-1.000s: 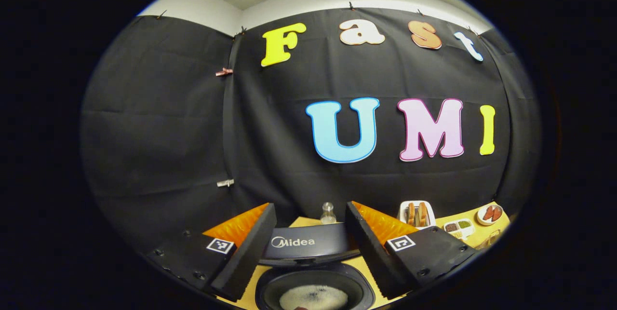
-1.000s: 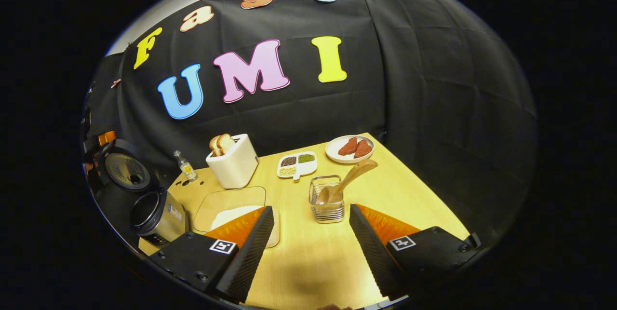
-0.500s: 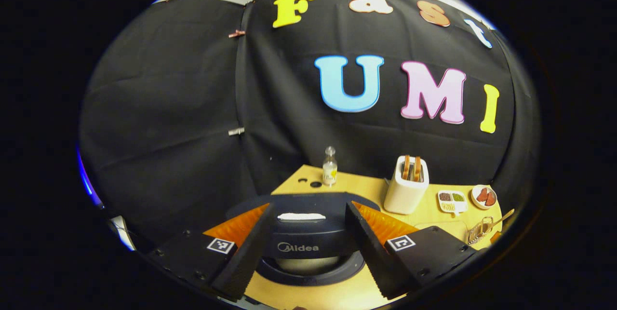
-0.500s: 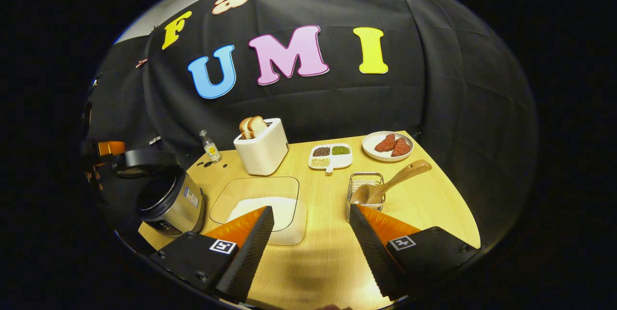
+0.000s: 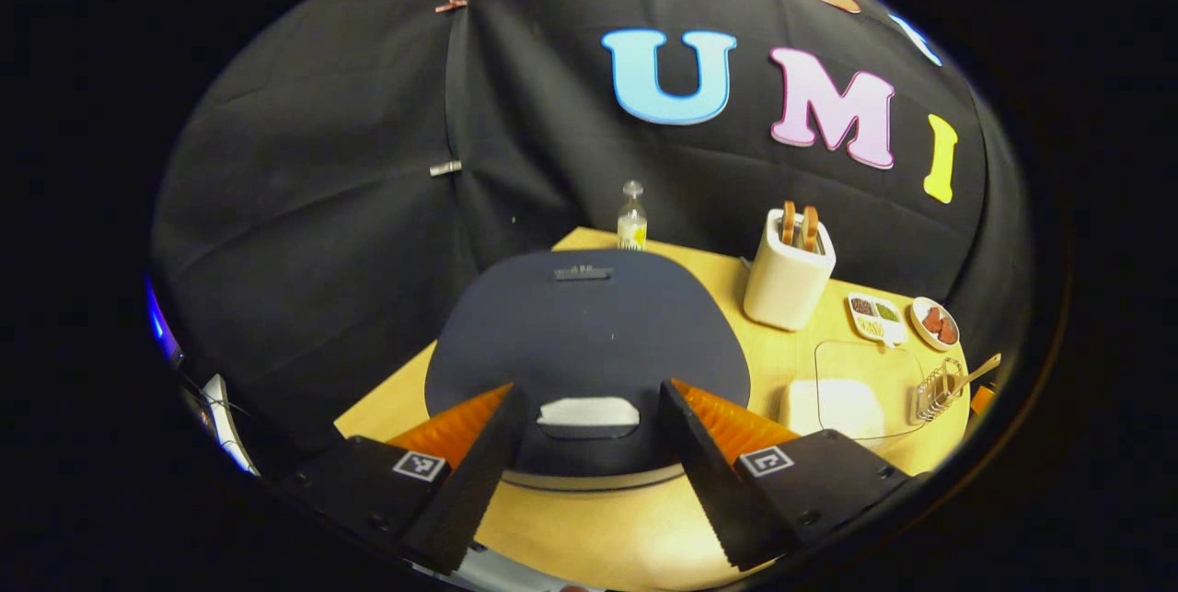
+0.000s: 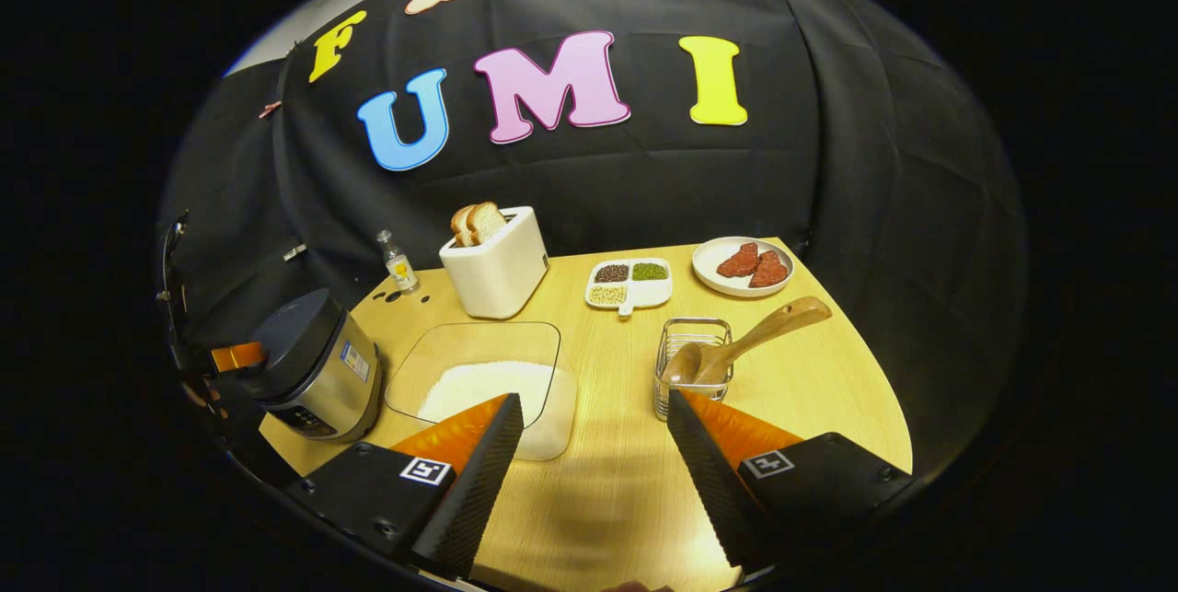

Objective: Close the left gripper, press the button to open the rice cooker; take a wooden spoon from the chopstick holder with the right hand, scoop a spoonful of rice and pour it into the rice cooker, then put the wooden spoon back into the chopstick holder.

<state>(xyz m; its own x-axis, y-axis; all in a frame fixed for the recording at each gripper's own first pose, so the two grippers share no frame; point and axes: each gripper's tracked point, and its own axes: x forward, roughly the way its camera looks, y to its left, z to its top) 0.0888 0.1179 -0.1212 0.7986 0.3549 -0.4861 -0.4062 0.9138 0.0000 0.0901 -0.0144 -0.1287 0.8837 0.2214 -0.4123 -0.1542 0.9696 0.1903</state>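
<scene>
The rice cooker (image 5: 589, 325) stands with its dark lid down, its pale button (image 5: 587, 411) at the near rim. My left gripper (image 5: 591, 389) hangs open just above the lid, one finger on each side of the button. In the right gripper view the cooker (image 6: 317, 371) sits at the table's left edge. The wooden spoon (image 6: 755, 334) leans in the wire chopstick holder (image 6: 690, 380), handle up to the right. A glass dish of white rice (image 6: 483, 380) lies between cooker and holder. My right gripper (image 6: 594, 399) is open over the table's near part, holding nothing, short of the holder.
A white toaster (image 6: 492, 265) with bread, a small bottle (image 6: 396, 262), a divided dish of grains (image 6: 630, 284) and a plate of red meat (image 6: 745, 265) line the back of the wooden table (image 6: 810, 408). Black cloth walls close in behind.
The cooker's lid, open one second ago with rice in the pot, has come down shut. The left gripper rose and tilted over the lid. The right gripper pulled back slightly.
</scene>
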